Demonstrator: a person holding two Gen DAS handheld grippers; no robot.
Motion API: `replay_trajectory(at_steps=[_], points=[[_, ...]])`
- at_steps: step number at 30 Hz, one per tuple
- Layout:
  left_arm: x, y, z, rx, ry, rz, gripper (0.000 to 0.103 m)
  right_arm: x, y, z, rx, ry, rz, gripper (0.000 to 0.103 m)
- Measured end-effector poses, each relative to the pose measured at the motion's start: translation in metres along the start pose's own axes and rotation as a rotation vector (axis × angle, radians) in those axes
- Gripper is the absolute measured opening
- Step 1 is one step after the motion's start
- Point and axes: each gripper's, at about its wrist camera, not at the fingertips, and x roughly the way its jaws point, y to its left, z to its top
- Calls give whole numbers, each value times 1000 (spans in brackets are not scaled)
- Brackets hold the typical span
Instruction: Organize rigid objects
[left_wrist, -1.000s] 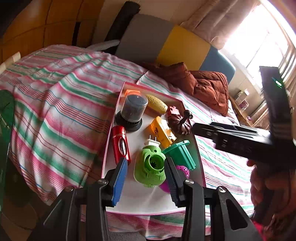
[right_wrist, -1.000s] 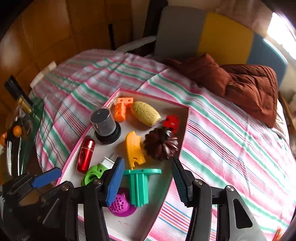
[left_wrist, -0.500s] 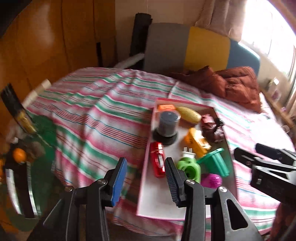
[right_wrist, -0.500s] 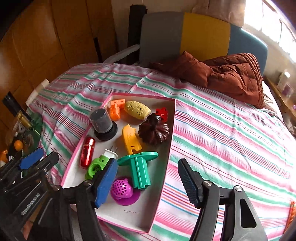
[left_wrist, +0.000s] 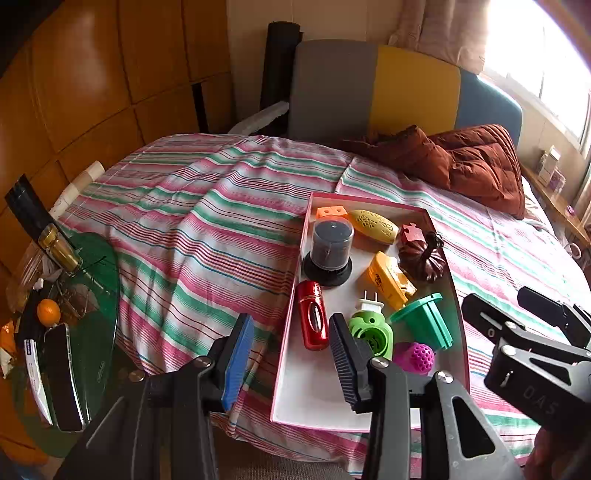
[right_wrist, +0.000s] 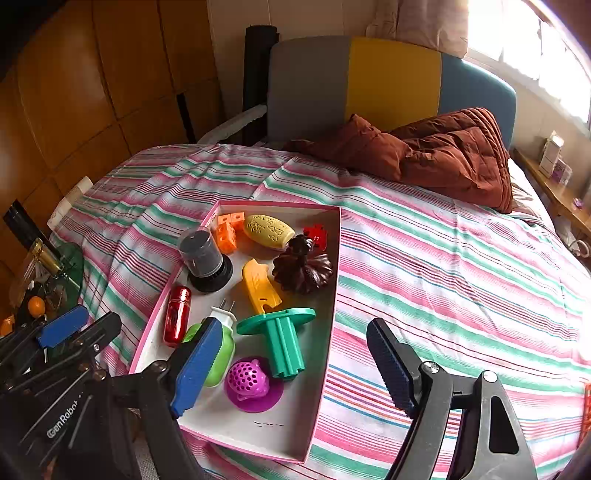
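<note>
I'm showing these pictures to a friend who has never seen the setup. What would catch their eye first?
First, the pink-rimmed tray on the striped bedspread, crowded with bright things: a red capsule by its left wall, a teal flanged piece and a magenta perforated ball near the front. Behind it, a rust-brown quilted jacket lies against the grey, yellow and blue headboard.

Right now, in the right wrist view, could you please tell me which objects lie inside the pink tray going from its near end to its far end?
Magenta perforated ball → teal flanged piece → red capsule → dark brown pumpkin → yellow oval.
</note>
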Motion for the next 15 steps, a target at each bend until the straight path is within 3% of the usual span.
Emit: replay_trajectory(at_steps=[15], points=[[8, -1, 1, 7, 52, 7, 43, 4, -1, 1, 33, 1, -33, 85]])
